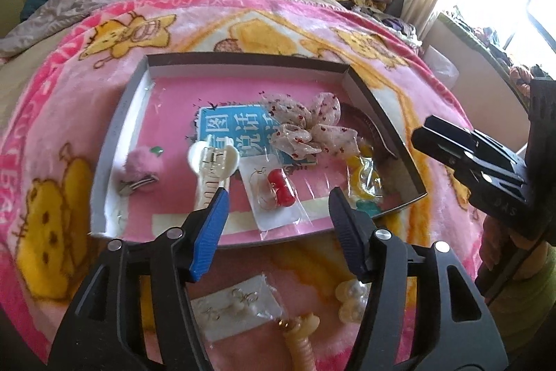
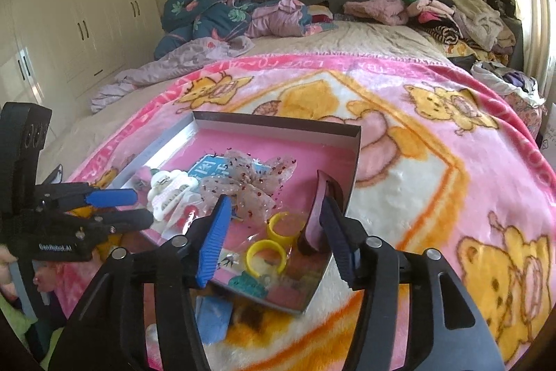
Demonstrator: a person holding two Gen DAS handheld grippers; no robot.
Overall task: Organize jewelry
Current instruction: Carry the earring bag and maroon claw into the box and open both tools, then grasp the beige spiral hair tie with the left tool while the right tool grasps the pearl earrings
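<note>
Over the shallow box (image 1: 104, 141) on the pink blanket (image 1: 52, 113), both grippers are hanging with jaws spread and empty, risking a snag on the cream claw clip (image 1: 212, 162) while earring packets (image 1: 239, 308) are lying outside.

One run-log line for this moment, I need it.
left gripper: open, empty, over packaged red earrings | right gripper: open, empty | tray: holds floral bow, white hair claw
</note>
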